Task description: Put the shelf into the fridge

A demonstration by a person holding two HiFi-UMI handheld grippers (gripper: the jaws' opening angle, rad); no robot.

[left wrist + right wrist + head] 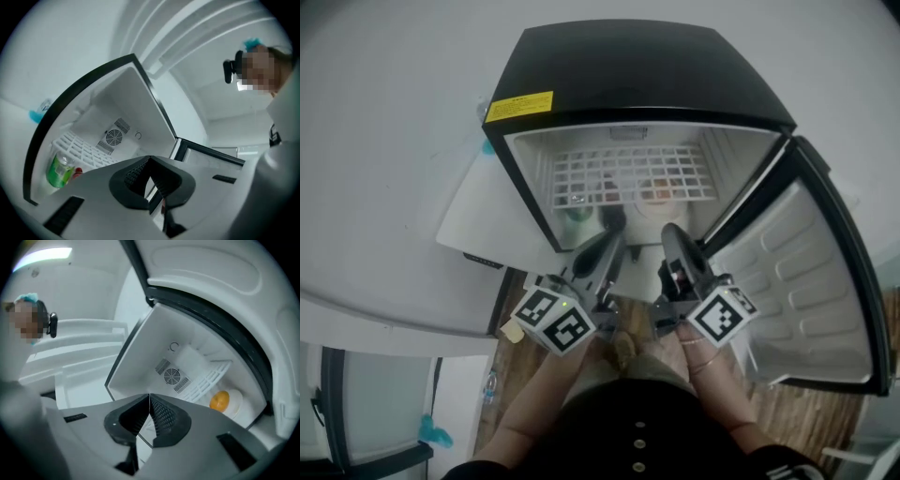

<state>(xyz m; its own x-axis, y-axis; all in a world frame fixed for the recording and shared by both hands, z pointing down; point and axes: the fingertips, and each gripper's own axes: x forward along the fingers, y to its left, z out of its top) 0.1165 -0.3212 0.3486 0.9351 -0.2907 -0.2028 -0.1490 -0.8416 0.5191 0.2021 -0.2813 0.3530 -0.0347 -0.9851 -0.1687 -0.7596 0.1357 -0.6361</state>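
The left gripper [612,232] and right gripper [671,234] hover side by side at the mouth of the open fridge [628,66] in the head view. The wire shelf [628,176] lies across its interior, touched by neither. The left gripper view shows jaws pressed together on nothing, with a green bottle [60,169] beneath the shelf. The right gripper view shows the same empty closure, and a round orange thing [219,400] below. If one side is off its ledge, the shelf could tip onto them.
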